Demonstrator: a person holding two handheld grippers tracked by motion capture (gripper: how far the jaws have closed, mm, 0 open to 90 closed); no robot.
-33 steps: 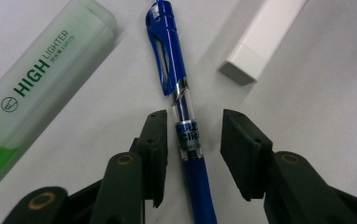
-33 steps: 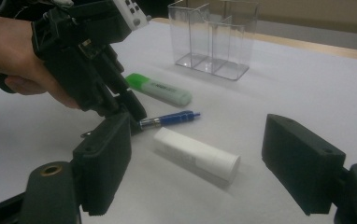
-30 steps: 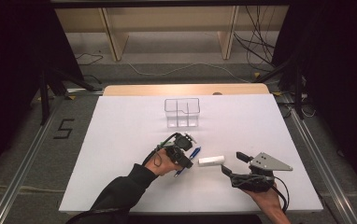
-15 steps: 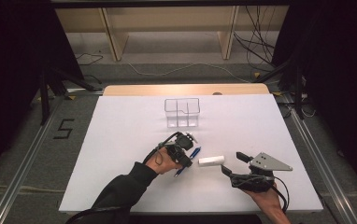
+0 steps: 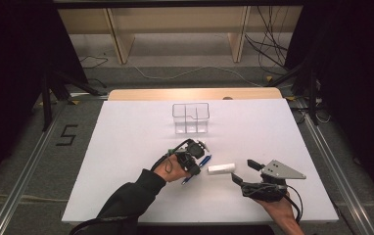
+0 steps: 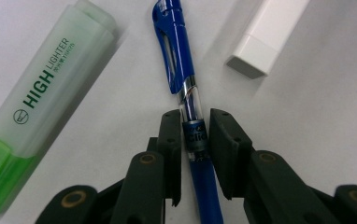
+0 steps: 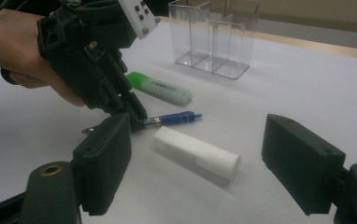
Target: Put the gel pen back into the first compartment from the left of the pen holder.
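Note:
A blue pen (image 6: 179,51) lies on the white table (image 5: 126,147), and my left gripper (image 6: 195,135) points down over it, its jaws just closing, with both pads against the pen's barrel. In the high view the left gripper (image 5: 194,169) covers the middle of the pen (image 5: 205,160). A green highlighter (image 6: 50,102) lies beside the pen. A white capped tube (image 5: 221,168) rests to the right of the pen. My right gripper (image 5: 243,170) stands open just right of that tube (image 7: 197,154), its jaws wide and apart from it.
A clear plastic organiser (image 5: 191,117) with several compartments stands upright at the middle back of the table. The table's wooden far edge (image 5: 195,94) lies behind it. Dark floor and metal rails run along both sides.
The left gripper's jaws have drawn in around the pen. Both hands stay where they were, and nothing on the table has shifted.

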